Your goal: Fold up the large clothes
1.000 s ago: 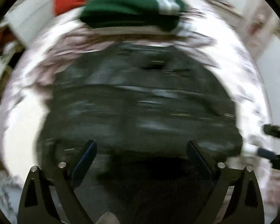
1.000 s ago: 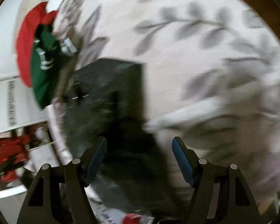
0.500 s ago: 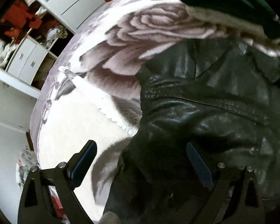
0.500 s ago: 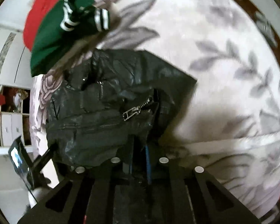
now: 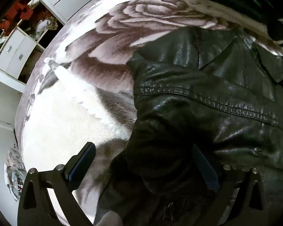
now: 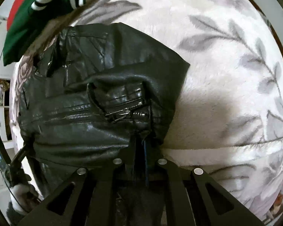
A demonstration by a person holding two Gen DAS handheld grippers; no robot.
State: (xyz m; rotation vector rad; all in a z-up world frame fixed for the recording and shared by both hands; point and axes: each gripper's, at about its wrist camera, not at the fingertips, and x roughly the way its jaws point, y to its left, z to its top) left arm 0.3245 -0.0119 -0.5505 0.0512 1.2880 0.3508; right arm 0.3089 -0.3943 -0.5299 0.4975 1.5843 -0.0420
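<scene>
A black leather jacket lies folded on a bed with a white and grey floral blanket. My left gripper is open, its fingers astride the jacket's near left corner. In the right wrist view the jacket shows zips and a folded sleeve. My right gripper is shut on the jacket's near edge, the leather pinched between its pads. The left gripper also shows in the right wrist view at the jacket's left side.
A green garment with striped cuffs and a red one lie on the bed beyond the jacket. White drawers and shelves stand left of the bed. Bare blanket spreads to the right.
My right gripper has shut on the jacket's near edge. My left gripper has come down close to the jacket's left corner, still open. The folded sleeve now lies across the jacket.
</scene>
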